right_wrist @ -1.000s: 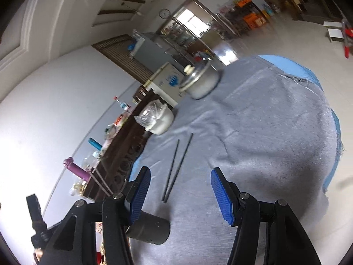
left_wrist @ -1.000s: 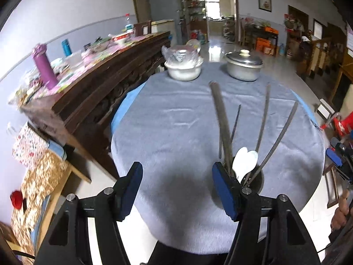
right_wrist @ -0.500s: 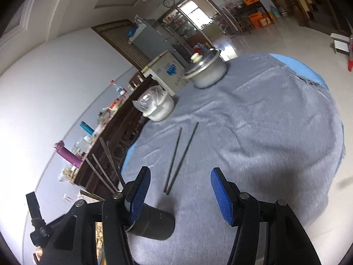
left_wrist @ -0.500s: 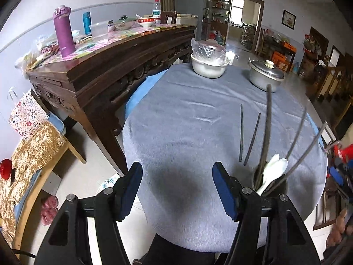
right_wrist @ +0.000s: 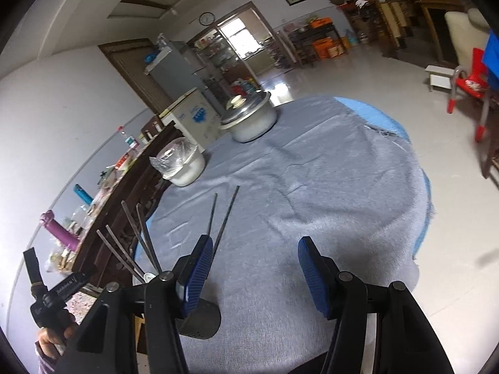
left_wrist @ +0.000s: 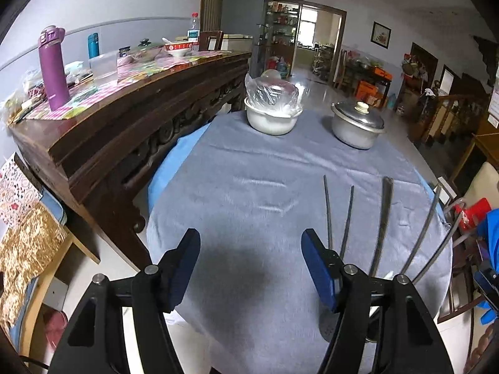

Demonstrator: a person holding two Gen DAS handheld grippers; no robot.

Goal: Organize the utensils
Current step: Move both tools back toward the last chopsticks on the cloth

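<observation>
Both grippers, left [left_wrist: 249, 268] and right [right_wrist: 254, 275], hover with fingers apart, holding nothing, over the table's [right_wrist: 358, 187] near edge. Holder [right_wrist: 199, 319] with utensils sits at that edge; two chopsticks [right_wrist: 223, 218] lie mid-table, bare cloth around.

Two dark chopsticks [right_wrist: 222, 218] lie loose mid-table, nearly parallel, tips pointing far | dark perforated utensil holder [right_wrist: 199, 319] stands at the near edge | several long chopsticks [right_wrist: 137, 243] and a white spoon [right_wrist: 149, 278] stand inside, leaning left
</observation>
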